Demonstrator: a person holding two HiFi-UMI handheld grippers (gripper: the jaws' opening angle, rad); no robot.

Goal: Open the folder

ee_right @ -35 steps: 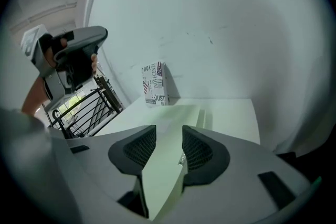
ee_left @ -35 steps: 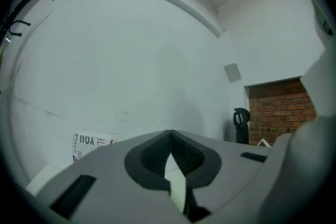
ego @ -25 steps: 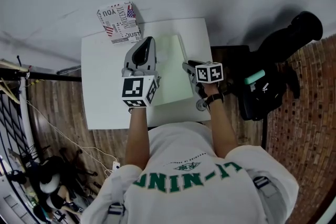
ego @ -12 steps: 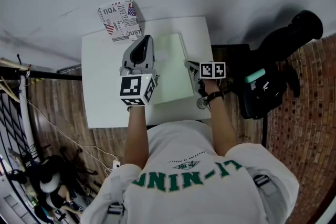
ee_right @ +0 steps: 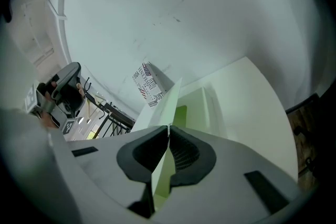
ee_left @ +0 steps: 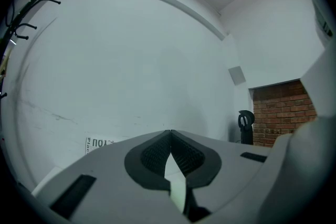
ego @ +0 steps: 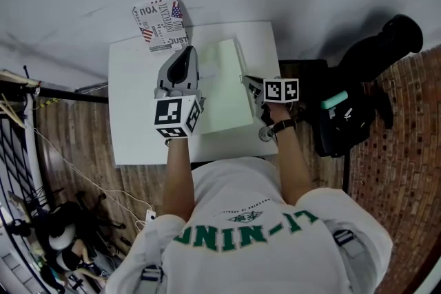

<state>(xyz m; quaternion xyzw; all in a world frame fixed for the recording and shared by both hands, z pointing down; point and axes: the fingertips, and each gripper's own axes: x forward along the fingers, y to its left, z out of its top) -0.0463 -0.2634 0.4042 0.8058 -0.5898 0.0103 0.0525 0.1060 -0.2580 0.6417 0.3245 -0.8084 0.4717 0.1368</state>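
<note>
A pale green folder [ego: 224,96] lies in the middle of a white table [ego: 134,127]. My right gripper [ego: 247,85] is shut on the right edge of the folder cover [ee_right: 171,102]. That edge is raised off the green inside [ee_right: 181,114]. In the right gripper view the thin cover runs straight between the pads of the right gripper [ee_right: 168,127]. My left gripper [ego: 187,53] lies level over the folder's left part. In its own view the tips of the left gripper [ee_left: 170,134] touch. A pale sliver shows in the gap behind them.
A printed box [ego: 160,24] sits at the table's far left corner, also seen as the printed box [ee_right: 148,84]. A black bag [ego: 358,100] stands on the floor to the right. A small round metal part [ego: 264,135] sits by the table's near right edge. A white wall lies ahead.
The right gripper has closed on the folder's right edge and risen a little, tilting the cover up. The left gripper has stayed where it was.
</note>
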